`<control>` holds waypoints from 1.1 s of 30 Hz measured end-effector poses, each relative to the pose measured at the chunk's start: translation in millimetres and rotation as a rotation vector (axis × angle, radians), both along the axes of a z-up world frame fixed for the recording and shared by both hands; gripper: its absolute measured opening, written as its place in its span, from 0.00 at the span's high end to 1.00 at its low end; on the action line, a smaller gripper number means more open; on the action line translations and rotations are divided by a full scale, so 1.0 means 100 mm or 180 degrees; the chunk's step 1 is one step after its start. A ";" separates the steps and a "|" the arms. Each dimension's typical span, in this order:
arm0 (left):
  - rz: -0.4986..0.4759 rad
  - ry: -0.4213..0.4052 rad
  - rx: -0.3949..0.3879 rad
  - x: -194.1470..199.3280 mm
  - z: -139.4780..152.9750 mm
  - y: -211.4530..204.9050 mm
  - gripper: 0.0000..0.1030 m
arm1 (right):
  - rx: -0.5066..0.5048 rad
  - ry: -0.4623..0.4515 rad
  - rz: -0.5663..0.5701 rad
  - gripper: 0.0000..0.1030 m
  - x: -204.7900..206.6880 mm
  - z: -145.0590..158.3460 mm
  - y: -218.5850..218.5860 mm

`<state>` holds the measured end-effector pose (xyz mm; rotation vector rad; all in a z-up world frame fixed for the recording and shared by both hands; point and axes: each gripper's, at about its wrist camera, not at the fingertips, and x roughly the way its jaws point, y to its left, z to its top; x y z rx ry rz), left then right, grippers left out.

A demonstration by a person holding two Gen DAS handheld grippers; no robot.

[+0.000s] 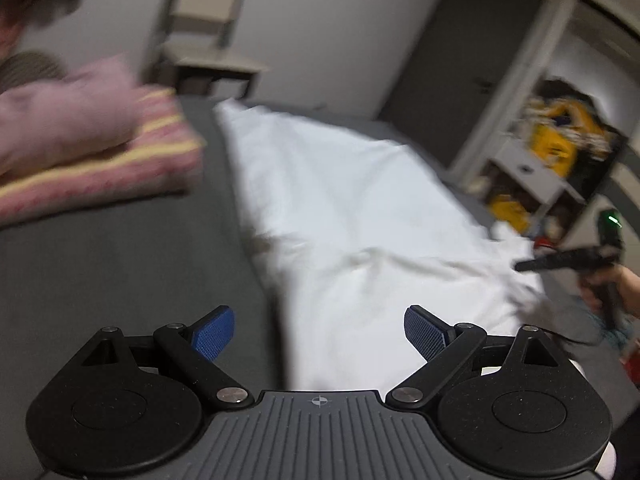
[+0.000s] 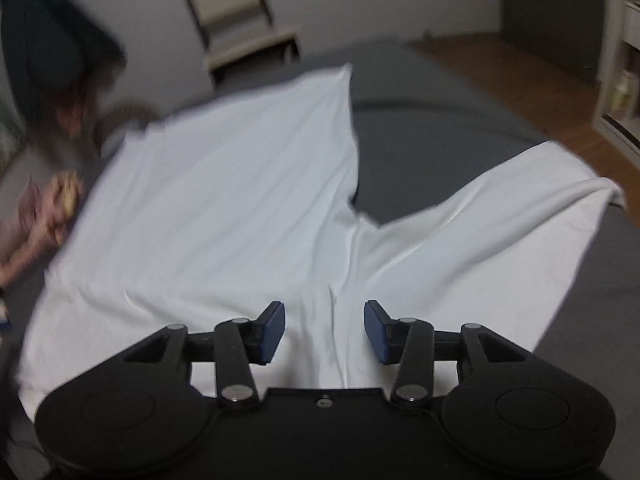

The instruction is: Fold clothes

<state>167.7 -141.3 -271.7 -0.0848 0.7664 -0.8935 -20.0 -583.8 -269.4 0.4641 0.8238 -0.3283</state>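
A white garment (image 2: 224, 200) lies spread across a grey bed (image 2: 440, 136) as a person works over it with two handheld tongs. Seen from the right wrist camera, the cloth fans out in two broad panels that part in a deep V, one reaching toward the far side of the bed, the other running off to the right edge (image 2: 560, 200), with soft creases gathering where they meet just ahead of the tool. The right gripper (image 2: 325, 330) hangs above that junction, its blue-padded fingers (image 2: 274, 332) spread apart and holding nothing. From the left wrist camera, the left gripper (image 1: 319, 334) sits over the near edge of the same white cloth (image 1: 360, 220), where it meets bare grey sheet (image 1: 120, 272); its blue pads (image 1: 214, 332) stand wide apart, also empty. At the right of that view the other tool (image 1: 568, 260) appears as a dark shape with a green light, gripped in a hand (image 1: 616, 288) at the garment's far corner. A folded pink blanket with yellow stripes (image 1: 92, 152) rests on the bed to the left, apart from the white cloth. Behind the bed stand a pale chair (image 2: 240, 20) against the wall, a dark door (image 1: 472, 52), and white shelving (image 1: 532, 168) holding yellow items. Both views are blurred.
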 end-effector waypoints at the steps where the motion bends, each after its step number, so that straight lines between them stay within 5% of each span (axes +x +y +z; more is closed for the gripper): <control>1: -0.0165 -0.0062 -0.0077 -0.05 0.01 -0.07 0.10 | 0.0147 -0.0122 0.0034 0.58 -0.05 0.01 0.02; 6: -0.0915 -0.0116 -0.0170 -0.27 -0.08 -0.53 0.10 | 0.0542 -0.0363 0.0322 0.54 -0.13 -0.19 0.29; 9: -0.0993 -0.0119 0.0417 -0.35 -0.33 -0.79 0.10 | 0.0454 -0.0248 0.0338 0.51 -0.12 -0.44 0.35; 11: -0.1089 -0.0325 0.0659 -0.42 -0.42 -0.81 0.10 | 0.0484 -0.0258 0.0247 0.59 -0.19 -0.54 0.28; 15: -0.1171 -0.0487 0.1025 -0.51 -0.38 -0.79 0.10 | 0.0282 -0.0234 0.0031 0.58 -0.45 -0.42 0.18; 17: -0.0924 -0.0375 0.1086 -0.46 -0.37 -0.70 0.10 | 0.0235 -0.0214 -0.0062 0.49 -0.54 -0.33 0.18; 20: -0.0695 -0.0255 0.0836 -0.41 -0.23 -0.51 0.10 | 0.0197 -0.0324 -0.0099 0.36 -0.67 -0.12 0.22; 24: -0.0649 -0.0278 -0.0046 -0.42 0.13 -0.57 0.10 | 0.0174 -0.0094 -0.0234 0.28 -0.88 0.06 0.21; 29: -0.0629 -0.0155 -0.0194 -0.46 0.34 -1.34 0.10 | 0.0321 -0.0097 -0.0657 0.15 -1.34 0.22 -0.15; 33: -0.0791 -0.0324 -0.0063 -0.66 0.63 -2.19 0.10 | 0.0534 -0.0337 -0.1268 0.08 -1.65 0.18 -0.47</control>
